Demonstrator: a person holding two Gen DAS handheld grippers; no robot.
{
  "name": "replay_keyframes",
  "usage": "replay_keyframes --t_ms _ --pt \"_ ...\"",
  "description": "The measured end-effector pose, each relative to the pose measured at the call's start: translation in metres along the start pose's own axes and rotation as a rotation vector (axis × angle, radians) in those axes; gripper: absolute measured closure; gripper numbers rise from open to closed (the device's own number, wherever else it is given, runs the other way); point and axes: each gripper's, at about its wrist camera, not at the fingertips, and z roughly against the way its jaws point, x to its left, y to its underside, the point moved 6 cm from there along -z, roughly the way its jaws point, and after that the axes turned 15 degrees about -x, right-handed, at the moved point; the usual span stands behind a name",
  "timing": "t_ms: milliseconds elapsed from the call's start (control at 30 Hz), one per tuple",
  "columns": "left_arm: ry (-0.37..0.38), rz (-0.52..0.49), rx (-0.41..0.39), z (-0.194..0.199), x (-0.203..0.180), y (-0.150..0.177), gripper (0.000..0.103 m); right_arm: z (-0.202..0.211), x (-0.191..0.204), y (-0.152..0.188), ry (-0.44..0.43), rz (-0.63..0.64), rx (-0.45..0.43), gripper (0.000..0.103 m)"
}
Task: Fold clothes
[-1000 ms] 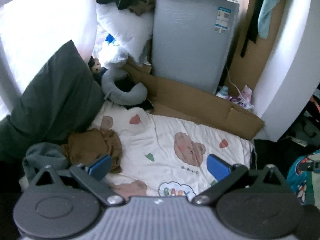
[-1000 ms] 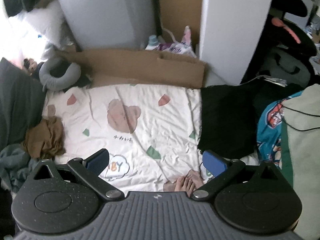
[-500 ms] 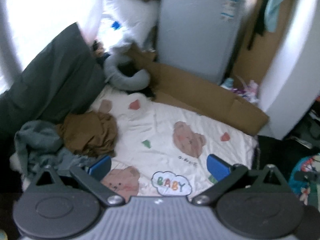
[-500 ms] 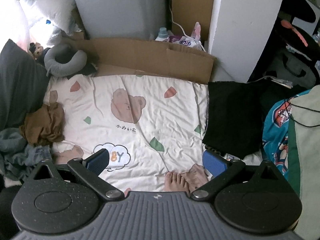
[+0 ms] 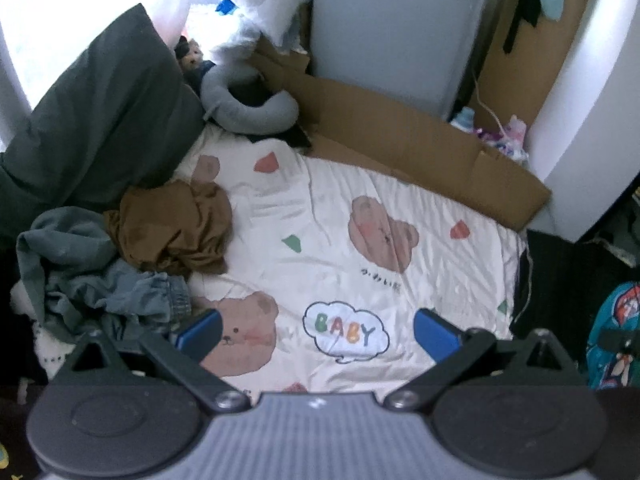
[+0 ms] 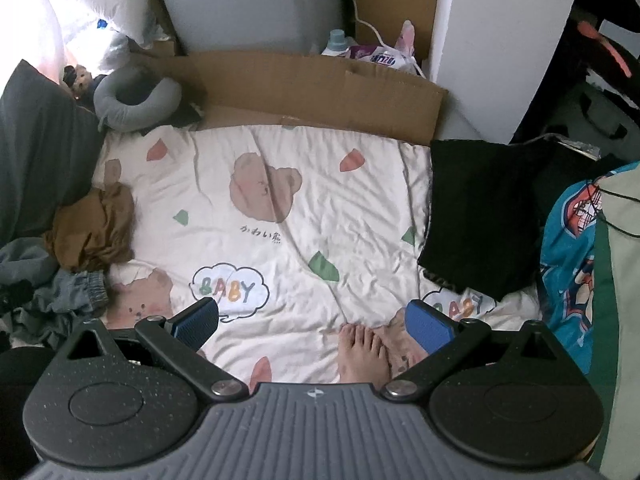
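Observation:
A crumpled brown garment (image 5: 176,228) (image 6: 94,228) lies at the left edge of a cream bear-print blanket (image 5: 360,184) (image 6: 300,184). Just in front of it sits a heap of grey and blue-denim clothes (image 5: 92,272) (image 6: 68,292). A flat folded black garment (image 6: 480,208) rests on the blanket's right side. My left gripper (image 5: 316,330) hovers open above the blanket near the "BABY" print, holding nothing, with the heap by its left finger. My right gripper (image 6: 312,320) is open and empty too, over the blanket's near edge.
A dark grey pillow (image 5: 100,112), a grey neck pillow (image 5: 248,100) and flattened cardboard (image 5: 420,140) border the blanket at the back. A grey cabinet (image 5: 392,28) stands behind. A person's bare foot (image 6: 362,354) rests on the blanket. Teal patterned fabric (image 6: 572,248) lies right.
Both grippers have pulled back and tipped downward, so more of the near blanket, the clothes heap and the foot show. Both stay open.

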Motion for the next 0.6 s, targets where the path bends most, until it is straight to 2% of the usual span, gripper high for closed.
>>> replay_keyframes --t_ms 167,300,600 --pt "0.017 -0.027 0.019 -0.004 -0.005 0.002 0.0 -0.001 0.003 0.001 0.003 0.012 -0.017 0.001" --pt "-0.005 -0.051 0.021 -0.007 -0.008 0.001 0.0 0.0 0.009 0.002 -0.029 0.052 -0.029 0.001" --pt "-0.004 -0.118 0.004 -0.006 -0.023 0.002 0.001 -0.003 0.006 0.001 -0.06 0.017 -0.017 0.001"
